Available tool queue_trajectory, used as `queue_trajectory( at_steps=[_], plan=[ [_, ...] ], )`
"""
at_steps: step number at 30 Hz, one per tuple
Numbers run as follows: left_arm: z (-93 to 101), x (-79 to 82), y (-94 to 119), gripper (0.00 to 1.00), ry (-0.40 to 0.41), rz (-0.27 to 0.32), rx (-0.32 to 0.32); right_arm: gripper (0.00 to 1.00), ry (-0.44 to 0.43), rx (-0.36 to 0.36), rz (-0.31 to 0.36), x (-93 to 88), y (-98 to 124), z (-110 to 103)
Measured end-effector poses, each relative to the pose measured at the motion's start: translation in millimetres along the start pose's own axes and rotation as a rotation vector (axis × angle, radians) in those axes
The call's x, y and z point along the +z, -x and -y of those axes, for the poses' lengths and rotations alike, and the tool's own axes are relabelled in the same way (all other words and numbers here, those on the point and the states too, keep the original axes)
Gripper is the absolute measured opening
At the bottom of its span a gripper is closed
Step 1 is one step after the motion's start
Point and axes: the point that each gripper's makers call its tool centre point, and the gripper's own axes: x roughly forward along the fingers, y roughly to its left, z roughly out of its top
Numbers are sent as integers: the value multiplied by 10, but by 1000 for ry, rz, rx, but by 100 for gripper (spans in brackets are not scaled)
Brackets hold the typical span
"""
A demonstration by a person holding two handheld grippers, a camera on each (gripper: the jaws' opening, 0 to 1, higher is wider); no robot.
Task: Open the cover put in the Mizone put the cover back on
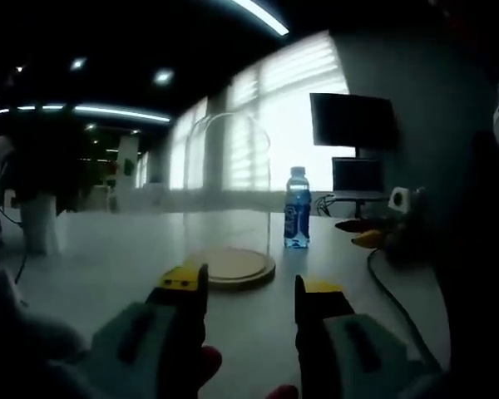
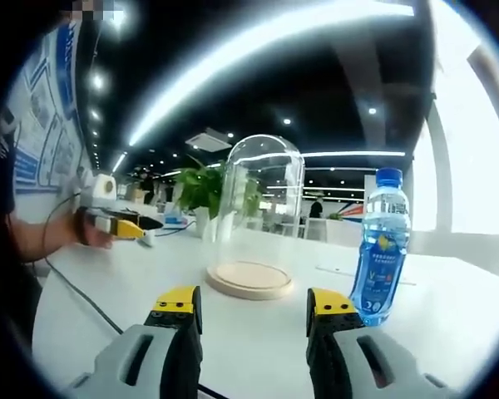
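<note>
One glass dome cover (image 1: 227, 187) sits on one round wooden base (image 1: 233, 268), and one Mizone bottle (image 1: 297, 208) stands upright on the white bench (image 1: 108, 258); that is your full count of task things, and the cover is still on. In the left gripper view, going left to right, your left gripper (image 1: 248, 287) holds its jaws apart with nothing between them; the base lies just ahead of its left jaw, the cover rising straight above it, and the bottle stands farther ahead and to the right, apart from the base. Beyond the bottle a dark monitor (image 1: 352, 120) shows before bright windows, which the right gripper view lacks. In the right gripper view, your other gripper comes in from the far left, yellow-tipped, held in a hand (image 2: 87, 231), with a cable (image 2: 83, 295) trailing across the bench. Your right gripper (image 2: 254, 303) is likewise open and empty; the base lies just ahead between its jaws, and the bottle stands close beside its right jaw. Behind the cover you see a green plant (image 2: 201, 187).
</note>
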Motion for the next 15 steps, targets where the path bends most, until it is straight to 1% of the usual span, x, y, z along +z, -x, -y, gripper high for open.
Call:
queue_trajectory(
  at_steps=[12,15],
  plan=[
    [25,2,-2,34,-3,0,-6,44,0,1,3,0,3,6],
    [30,21,0,34,2,10,-8,44,0,2,2,-3,6,9]
  ],
)
